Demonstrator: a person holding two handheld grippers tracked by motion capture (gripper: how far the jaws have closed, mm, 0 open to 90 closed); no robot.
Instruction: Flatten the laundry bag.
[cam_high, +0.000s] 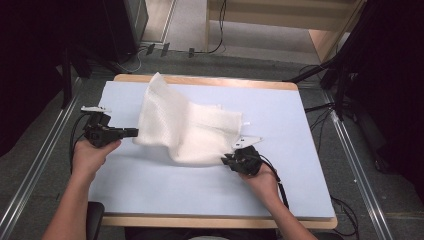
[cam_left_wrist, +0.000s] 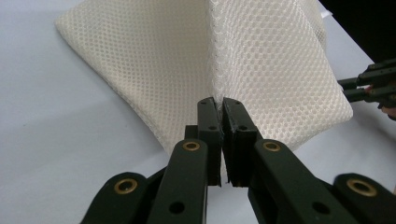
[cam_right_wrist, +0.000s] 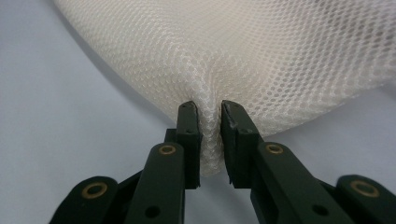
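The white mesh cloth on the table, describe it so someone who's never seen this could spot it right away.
Start from the pale blue table with its wooden edge. Near its middle lies the white mesh cloth, rumpled, its left part lifted into a peak. A black claw pinches it at each side, the left claw and the right claw; its honeycomb netting sets it apart.
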